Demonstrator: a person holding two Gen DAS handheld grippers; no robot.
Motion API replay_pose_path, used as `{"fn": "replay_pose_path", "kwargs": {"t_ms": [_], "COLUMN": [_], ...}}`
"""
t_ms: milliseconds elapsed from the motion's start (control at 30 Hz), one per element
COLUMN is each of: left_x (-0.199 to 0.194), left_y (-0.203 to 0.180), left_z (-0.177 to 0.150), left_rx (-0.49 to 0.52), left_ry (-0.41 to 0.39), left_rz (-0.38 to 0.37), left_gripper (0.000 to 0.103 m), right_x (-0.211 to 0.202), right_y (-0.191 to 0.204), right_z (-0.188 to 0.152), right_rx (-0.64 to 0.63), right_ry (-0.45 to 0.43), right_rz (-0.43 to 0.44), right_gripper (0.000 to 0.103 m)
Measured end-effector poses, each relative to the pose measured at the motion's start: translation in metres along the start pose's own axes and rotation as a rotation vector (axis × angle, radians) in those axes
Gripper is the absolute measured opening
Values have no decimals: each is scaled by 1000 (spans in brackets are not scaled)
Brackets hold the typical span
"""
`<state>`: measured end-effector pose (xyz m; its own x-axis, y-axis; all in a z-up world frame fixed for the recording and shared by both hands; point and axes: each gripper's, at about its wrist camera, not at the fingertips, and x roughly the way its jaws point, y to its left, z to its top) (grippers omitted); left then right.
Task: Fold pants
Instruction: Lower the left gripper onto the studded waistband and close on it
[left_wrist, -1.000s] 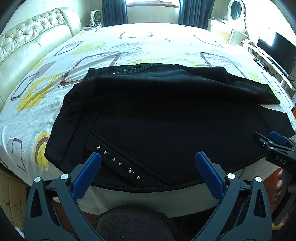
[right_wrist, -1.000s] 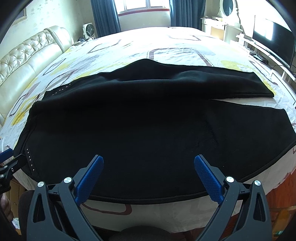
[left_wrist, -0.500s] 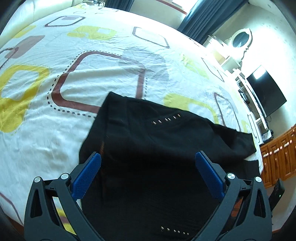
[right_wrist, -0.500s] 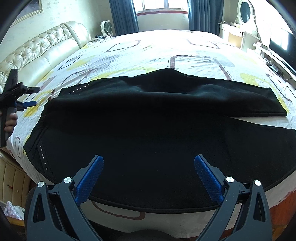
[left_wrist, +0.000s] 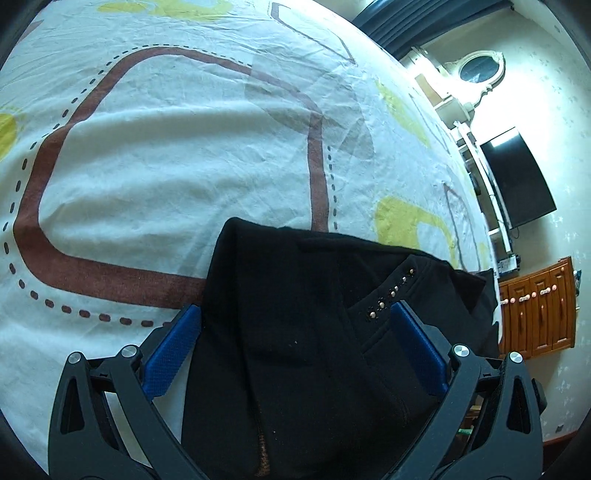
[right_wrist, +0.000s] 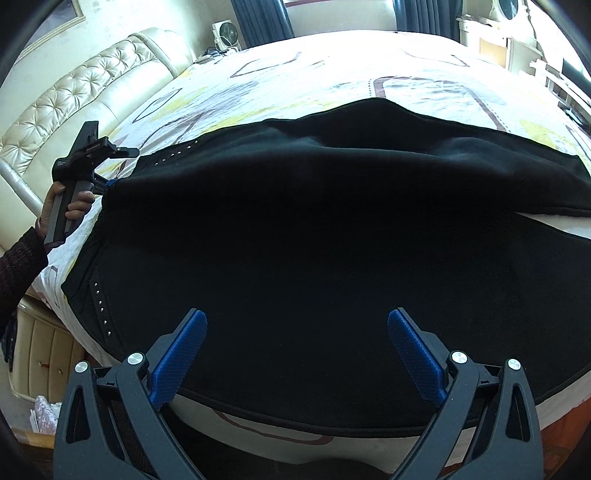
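The bed (left_wrist: 184, 155) fills both views, its white sheet lightly creased and printed with brown rounded outlines, dotted lines and yellow patches, with a tufted cream headboard (right_wrist: 77, 110) to one side and a dark television (left_wrist: 517, 177) and an orange wooden cabinet (left_wrist: 535, 306) along the far wall. The black pants (right_wrist: 314, 240) lie spread across the near side of the bed, one leg stretching away toward the right and the near hem reaching the mattress edge; the cloth looks thick, matte and soft, with a row of small metal studs (left_wrist: 391, 295) beside a pocket seam. The left gripper (left_wrist: 295, 350) sits at the waistband end, its blue textured fingers (left_wrist: 173, 350) spread wide with a raised ridge of waistband fabric between them, not pinched. The right gripper (right_wrist: 295, 350) hovers over the middle of the pants, its fingers equally apart and holding nothing. The main risk appears to be at the left: if those fingers close on only the top layer of the bunched waistband, the lower layer would likely stay behind and the fold would come out skewed. Closing too low could also snag the sheet, which looks loose enough to lift along. Because the fabric is heavy and limp, a one-sided lift would probably let the unsupported legs drag and wrinkle, and the hem at the mattress edge could slide off.
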<state>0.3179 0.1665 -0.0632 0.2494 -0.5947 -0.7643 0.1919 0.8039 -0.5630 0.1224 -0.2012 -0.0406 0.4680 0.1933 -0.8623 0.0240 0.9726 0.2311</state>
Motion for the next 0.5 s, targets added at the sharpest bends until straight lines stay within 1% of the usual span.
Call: {"fn": "replay_pose_path", "kwargs": {"t_ms": [33,100,133,200,233,267,333,367,400,433,467,500], "left_x": [-4,-10,-8,-6,-7,-7,-1,3,8,11,13,14], "left_y": [3,15,23,34,35,34,27,22,15,12,13,16], "left_z": [2,5,8,9,10,11,11,10,9,8,9,10], "left_rx": [-4,-10,-24,-61,-76,-87,-95,-88,-70,-53,-54,-73], "left_ry": [-15,-44,-46,-42,-49,-48,-9,10,22,25,25,22], "left_rz": [-13,-2,1,-54,-75,-113,-241,-274,-280,-258,-253,-267], "left_gripper": [101,101,101,101,101,101,101,101,101,101,101,101], "right_x": [-1,-1,0,1,1,5,8,11,11,11,10,10], "right_y": [1,2,2,1,0,0,0,0,0,0,1,1], "right_z": [1,2,3,2,0,1,1,1,2,2,4,6], "right_rx": [-3,-11,-10,4,13,21,30,31,29,25,19,10], "right_ry": [-3,-10,-13,-10,-3,5,20,28,32,35,36,36], "right_rz": [3,-2,0,8,12,15,28,35,42,48,55,65], "right_gripper": [98,98,98,98,98,98,98,98,98,98,98,98]}}
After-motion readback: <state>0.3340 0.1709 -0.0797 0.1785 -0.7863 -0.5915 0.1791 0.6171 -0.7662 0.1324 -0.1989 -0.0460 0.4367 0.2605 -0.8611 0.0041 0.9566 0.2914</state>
